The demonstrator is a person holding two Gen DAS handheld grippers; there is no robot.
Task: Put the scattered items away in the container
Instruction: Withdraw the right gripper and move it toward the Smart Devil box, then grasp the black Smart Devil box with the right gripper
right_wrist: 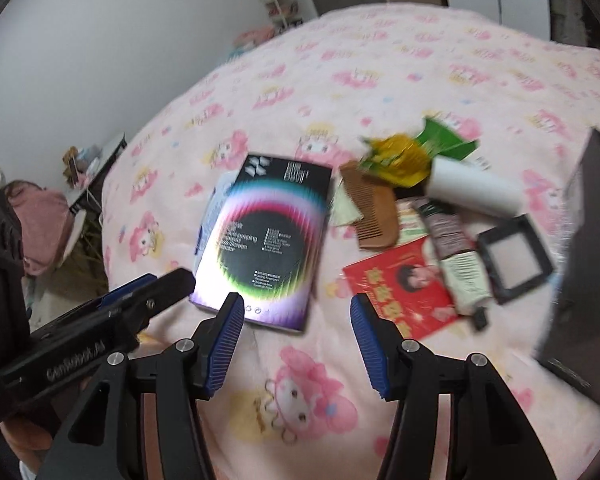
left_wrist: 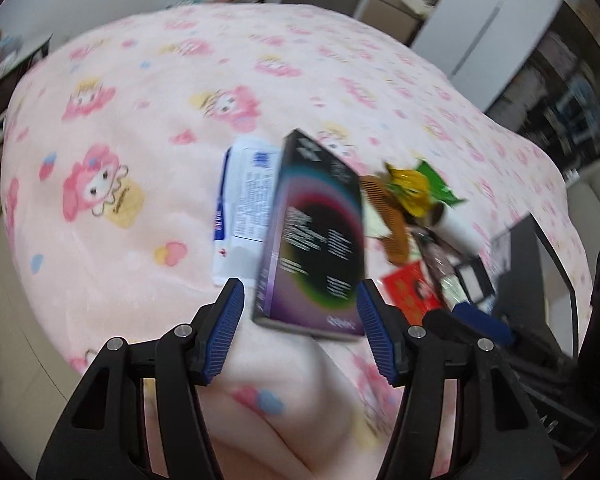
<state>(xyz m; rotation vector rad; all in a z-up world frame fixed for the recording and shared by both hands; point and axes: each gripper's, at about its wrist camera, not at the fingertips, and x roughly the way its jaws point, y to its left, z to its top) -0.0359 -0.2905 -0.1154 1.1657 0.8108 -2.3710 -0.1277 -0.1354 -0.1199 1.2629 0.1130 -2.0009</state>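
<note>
The blanket (right_wrist: 340,60) is soft pink with little cartoon bunnies in pink and yellow, plus small hearts in pink, yellow and blue. The flat box (right_wrist: 266,240) is black with a ring of rainbow colours: blue, pink, green and purple, and tiny white words. Under it hides a white and blue packet (left_wrist: 244,200). The comb (right_wrist: 374,212) is brown. The crinkly wrappers (right_wrist: 404,156) are yellow and green. The tube (right_wrist: 474,190) is white. The card (right_wrist: 404,292) is red with gold marks. The little frame (right_wrist: 514,260) is black. Both grippers have black arms and blue ribbed pads (right_wrist: 226,344).
</note>
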